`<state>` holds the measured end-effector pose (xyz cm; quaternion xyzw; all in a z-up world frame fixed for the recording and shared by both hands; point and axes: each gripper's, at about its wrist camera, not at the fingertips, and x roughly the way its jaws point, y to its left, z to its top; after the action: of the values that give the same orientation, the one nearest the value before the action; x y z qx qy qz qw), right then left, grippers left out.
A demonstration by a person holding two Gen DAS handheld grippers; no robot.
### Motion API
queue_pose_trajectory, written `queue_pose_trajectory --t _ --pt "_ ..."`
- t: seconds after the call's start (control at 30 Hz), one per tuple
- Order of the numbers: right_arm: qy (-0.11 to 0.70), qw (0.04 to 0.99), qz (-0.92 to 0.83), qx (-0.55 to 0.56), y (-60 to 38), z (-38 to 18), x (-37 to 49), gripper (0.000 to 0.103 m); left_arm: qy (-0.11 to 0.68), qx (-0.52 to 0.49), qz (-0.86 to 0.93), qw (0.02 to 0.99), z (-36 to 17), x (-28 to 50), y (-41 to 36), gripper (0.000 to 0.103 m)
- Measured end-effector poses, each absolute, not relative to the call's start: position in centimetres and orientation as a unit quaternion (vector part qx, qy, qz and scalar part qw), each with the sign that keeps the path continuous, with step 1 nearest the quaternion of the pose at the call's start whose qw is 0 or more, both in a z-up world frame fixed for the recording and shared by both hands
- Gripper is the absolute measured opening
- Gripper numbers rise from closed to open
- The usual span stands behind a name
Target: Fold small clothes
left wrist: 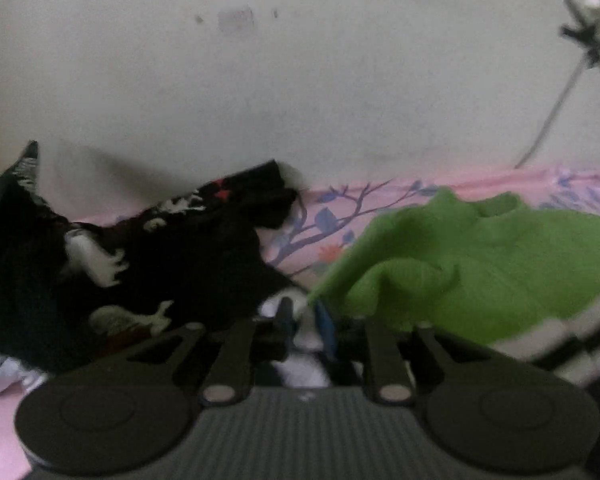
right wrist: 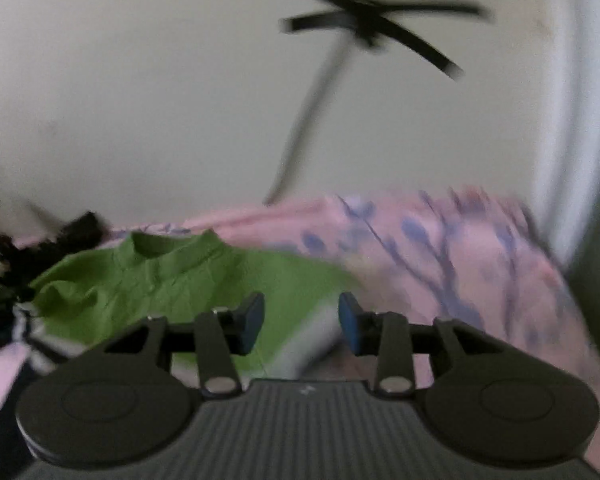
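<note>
A pink bedsheet [left wrist: 384, 200] printed with blue branches is lying over the bed, and it is carrying all the clothes; no basket or box is showing.

The left gripper [left wrist: 306, 320] is pointing down toward the bed with its blue-padded fingers [left wrist: 327, 326] standing a little apart. A corner of the green shirt [left wrist: 500, 264] is running down to the right-hand pad and looks to be touching it, but the blur is too heavy to tell whether the cloth is lying between the pads. Nothing is clearly being pinched. Just left of and ahead of this gripper, a black garment with white print [left wrist: 148, 248] is lying in a heap against the wall [left wrist: 260, 80]. A white and black bit of cloth [left wrist: 304, 372] is sitting right under the fingers.

The right gripper [right wrist: 301, 322] is standing with its fingers [right wrist: 350, 326] spread well apart. The green shirt [right wrist: 172, 280] is spreading out ahead and to the left of it, collar at the far side, and its pale hem edge is lying in the gap below the pads without being squeezed. To the right of this gripper the bare sheet [right wrist: 480, 264] is stretching away. Above, a dark stand with crossed arms [right wrist: 364, 20] is leaning on the wall.
</note>
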<state>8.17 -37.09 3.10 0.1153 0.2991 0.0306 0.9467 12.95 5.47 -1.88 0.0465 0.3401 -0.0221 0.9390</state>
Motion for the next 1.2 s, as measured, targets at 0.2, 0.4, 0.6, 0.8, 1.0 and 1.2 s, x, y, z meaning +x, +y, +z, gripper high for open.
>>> queue_pose_trajectory --t 0.2,0.4,0.6,0.8,1.0,1.2 --pt "0.324 0.933 0.039 0.154 -38.4 -1.7 -1.1 0.034 0.342 0.046 -0.116 0.931 0.8 5.3 5.9 0.02" --pt "0.326 0.914 0.086 0.224 -36.4 -4.0 -6.9 0.039 0.372 0.068 -0.158 0.912 -1.1 -2.7 4.3 0.028" --pt "0.346 0.917 0.112 0.165 -32.9 -4.3 -7.4 0.01 0.363 0.124 -0.157 0.91 -1.1 -6.1 2.9 0.002" --pt "0.318 0.933 0.09 0.142 -33.2 -1.8 -10.1 0.0 0.384 0.106 -0.139 0.907 0.0 -9.2 4.9 0.002" --pt "0.314 0.937 0.068 0.141 -34.2 -1.5 -9.6 0.024 0.392 0.088 -0.1 0.91 1.0 -10.6 8.6 0.028" --pt "0.255 0.949 0.184 -0.002 -25.0 4.9 -4.7 0.032 0.341 0.051 0.009 0.938 2.7 -9.0 13.3 0.046"
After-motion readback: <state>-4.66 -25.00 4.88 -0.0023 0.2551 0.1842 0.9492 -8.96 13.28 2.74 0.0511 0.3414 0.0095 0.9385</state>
